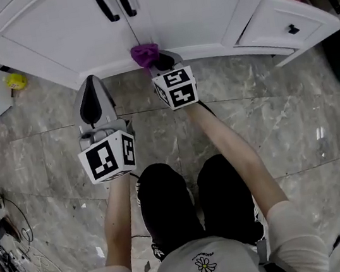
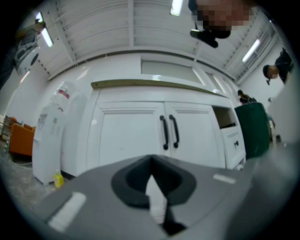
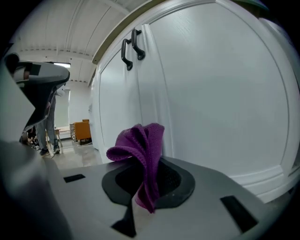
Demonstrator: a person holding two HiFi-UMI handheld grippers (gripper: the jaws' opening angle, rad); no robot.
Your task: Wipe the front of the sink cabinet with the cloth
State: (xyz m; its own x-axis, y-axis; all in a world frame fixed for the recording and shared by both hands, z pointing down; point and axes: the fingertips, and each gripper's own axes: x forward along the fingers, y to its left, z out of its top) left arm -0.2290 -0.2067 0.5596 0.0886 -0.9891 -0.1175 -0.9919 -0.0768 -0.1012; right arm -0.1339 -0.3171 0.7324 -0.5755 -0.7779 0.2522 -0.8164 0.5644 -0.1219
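The white sink cabinet point(image 1: 62, 21) has two doors with black handles point(image 1: 113, 0) and fills the top of the head view. My right gripper point(image 1: 157, 60) is shut on a purple cloth point(image 1: 144, 54) and holds it close against the bottom of the cabinet front, near the seam between the doors. In the right gripper view the purple cloth point(image 3: 143, 154) stands bunched up out of the shut jaws beside the white door point(image 3: 220, 93). My left gripper point(image 1: 91, 92) is shut on nothing, a little back from the cabinet point(image 2: 136, 136), pointing at the left door.
A drawer unit point(image 1: 283, 24) with an open drawer stands to the right of the doors. A small yellow object point(image 1: 15, 80) lies on the floor at the left by a white appliance point(image 2: 51, 136). Grey marble floor point(image 1: 270, 122) spreads around my legs. Cables point(image 1: 16, 252) lie at lower left.
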